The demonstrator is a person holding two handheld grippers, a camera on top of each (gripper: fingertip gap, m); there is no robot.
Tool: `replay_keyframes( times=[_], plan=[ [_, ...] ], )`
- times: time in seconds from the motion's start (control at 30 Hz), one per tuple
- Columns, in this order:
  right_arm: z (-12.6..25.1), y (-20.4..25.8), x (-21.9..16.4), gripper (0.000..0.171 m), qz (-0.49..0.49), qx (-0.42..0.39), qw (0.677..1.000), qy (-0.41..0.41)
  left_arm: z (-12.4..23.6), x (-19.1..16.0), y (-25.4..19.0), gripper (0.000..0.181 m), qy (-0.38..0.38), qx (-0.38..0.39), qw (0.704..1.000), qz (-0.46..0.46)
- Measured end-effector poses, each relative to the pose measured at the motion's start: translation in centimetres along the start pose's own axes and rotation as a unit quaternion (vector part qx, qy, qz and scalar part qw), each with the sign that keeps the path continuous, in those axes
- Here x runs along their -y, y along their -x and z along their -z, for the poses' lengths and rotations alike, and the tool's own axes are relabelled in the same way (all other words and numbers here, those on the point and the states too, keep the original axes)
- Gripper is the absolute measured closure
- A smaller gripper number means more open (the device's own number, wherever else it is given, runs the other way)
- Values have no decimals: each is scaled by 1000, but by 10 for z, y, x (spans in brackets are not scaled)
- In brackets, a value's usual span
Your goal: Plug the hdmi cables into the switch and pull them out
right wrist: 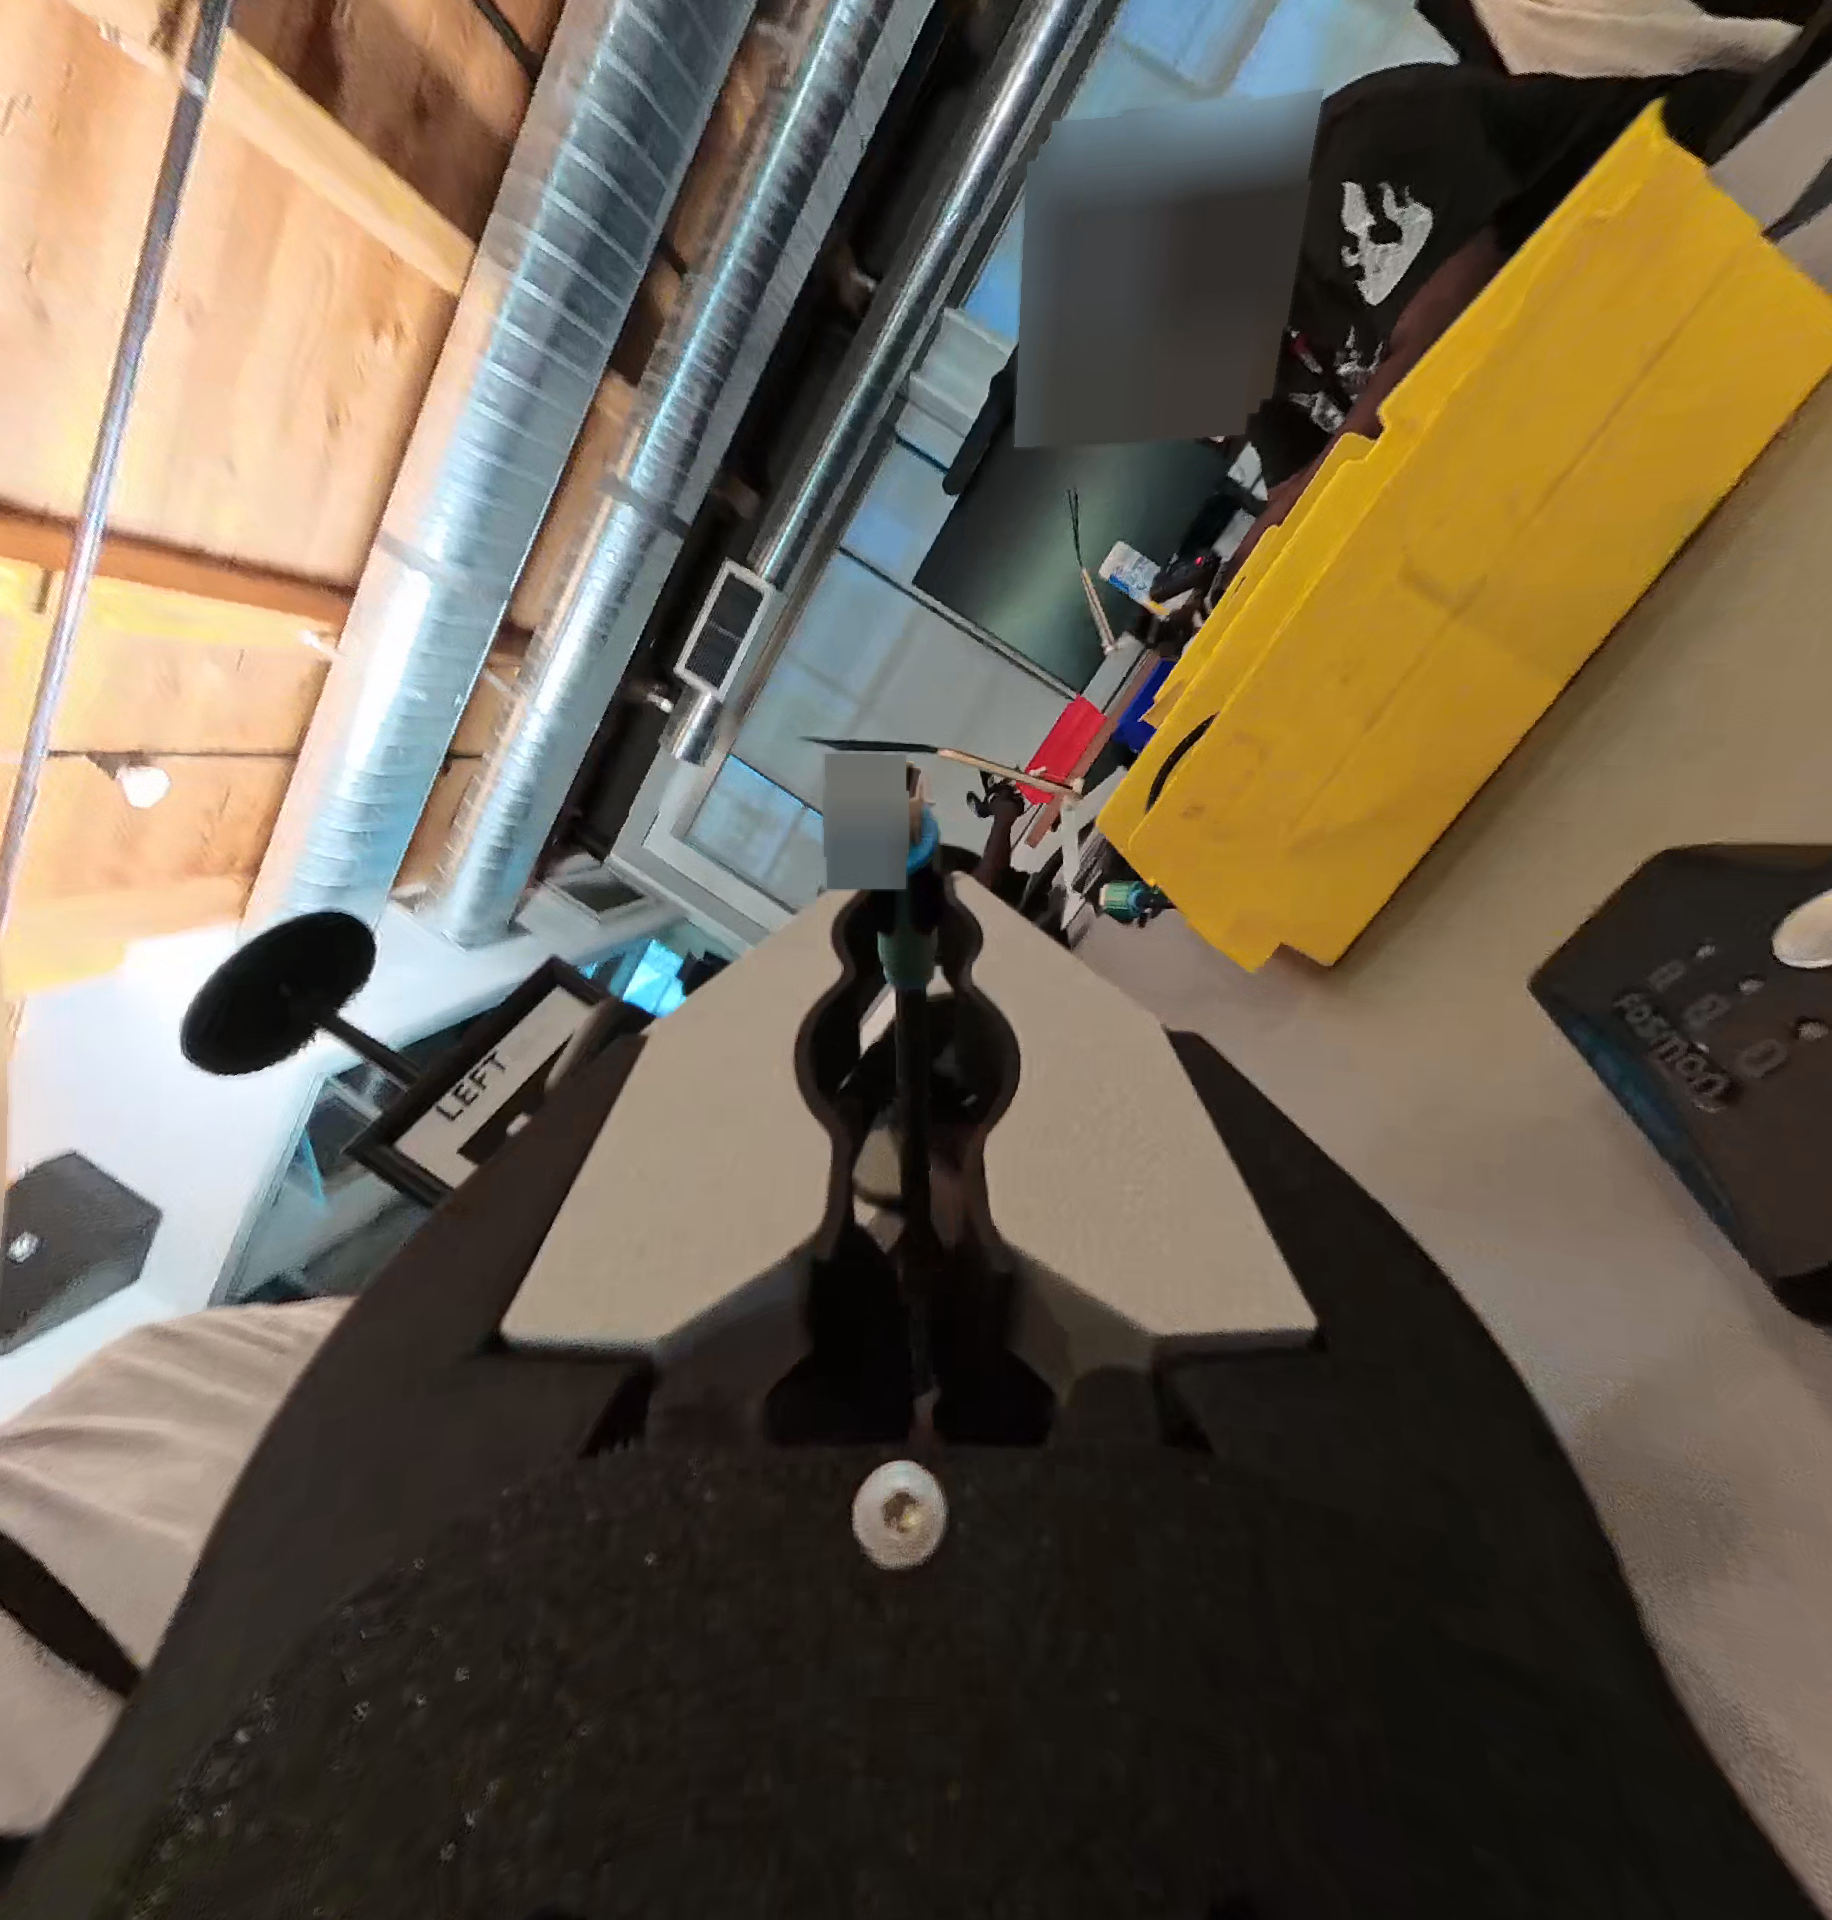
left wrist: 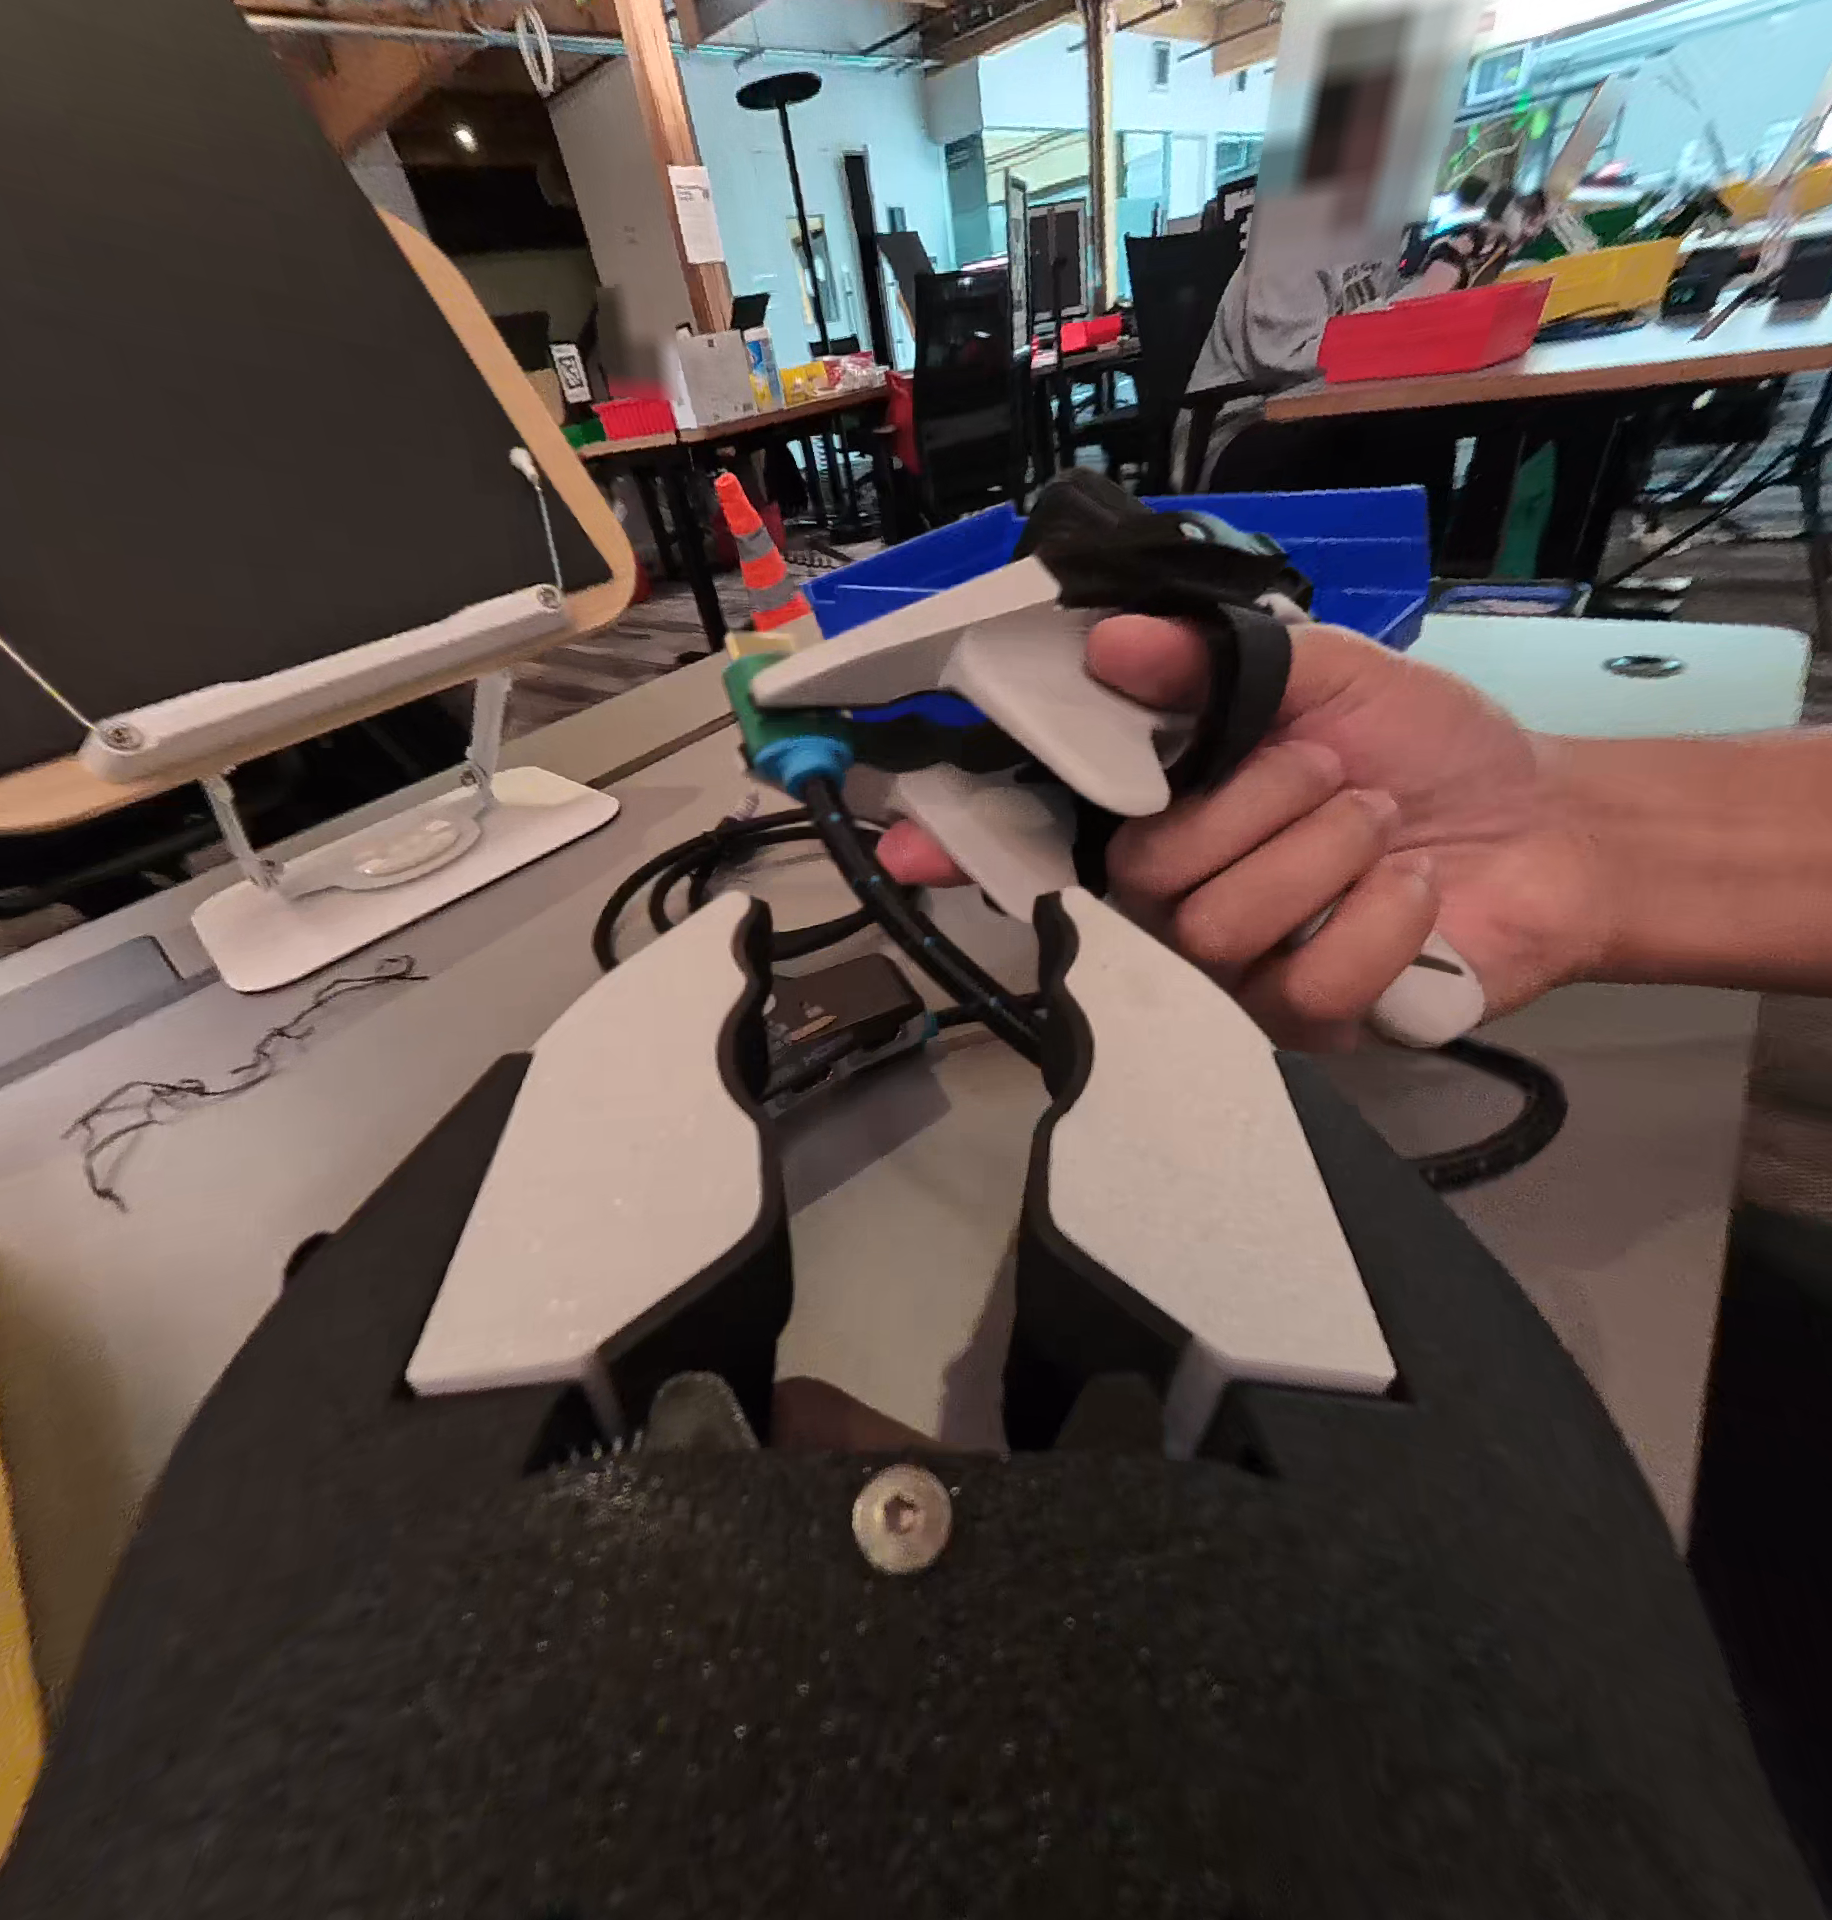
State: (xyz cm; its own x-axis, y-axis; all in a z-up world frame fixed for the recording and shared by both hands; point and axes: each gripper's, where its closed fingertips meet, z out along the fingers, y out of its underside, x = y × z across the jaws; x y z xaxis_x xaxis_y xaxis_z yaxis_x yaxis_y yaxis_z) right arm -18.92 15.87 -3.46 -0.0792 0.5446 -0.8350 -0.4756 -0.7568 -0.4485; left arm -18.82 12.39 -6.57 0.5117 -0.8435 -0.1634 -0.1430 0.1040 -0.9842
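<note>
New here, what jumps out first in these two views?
In the left wrist view, the right hand-held gripper, held in a person's hand, pinches a cable plug in the air above the black switch on the table. The left hand-held gripper gapes open in front of it.

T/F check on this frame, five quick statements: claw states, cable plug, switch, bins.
1. The right claw is shut on the cable plug. True.
2. The left claw is shut on the switch. False: it is open, holding nothing, with the switch on the table beyond its tips.
3. The held plug is seated in the switch. False: it is up in the air, well clear of the switch.
4. A blue bin sits behind the right claw. True.
5. The yellow bin is stacked on the switch. False: it rests on the table, apart from it.
</note>
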Motion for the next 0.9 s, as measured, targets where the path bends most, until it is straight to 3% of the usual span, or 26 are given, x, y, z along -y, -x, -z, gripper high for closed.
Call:
replay_keyframes(
  times=[0.07,0.17,0.3,0.43,0.57,0.83,0.9],
  plan=[
    [-3,-6,-2,162,-1,-15,1000,-3,2,5,6,133,-16,35,999,-24],
    [-1,-7,6,161,57,-50,997,-13,28,35,34,151,-114,109,987,-7],
    [6,15,21,162,48,-15,999,-15,31,15,61,149,-68,117,990,33],
    [-11,37,3,162,4,44,999,2,0,-23,39,128,47,108,985,-123],
    [-23,21,-9,161,1,12,1000,4,-3,9,15,144,-30,144,968,-202],
    [-16,7,-12,159,7,-8,1000,-1,12,32,25,145,-77,191,964,-166],
    [-18,1,-17,159,-2,-16,1000,7,10,31,18,159,-75,178,964,-182]
  ],
)
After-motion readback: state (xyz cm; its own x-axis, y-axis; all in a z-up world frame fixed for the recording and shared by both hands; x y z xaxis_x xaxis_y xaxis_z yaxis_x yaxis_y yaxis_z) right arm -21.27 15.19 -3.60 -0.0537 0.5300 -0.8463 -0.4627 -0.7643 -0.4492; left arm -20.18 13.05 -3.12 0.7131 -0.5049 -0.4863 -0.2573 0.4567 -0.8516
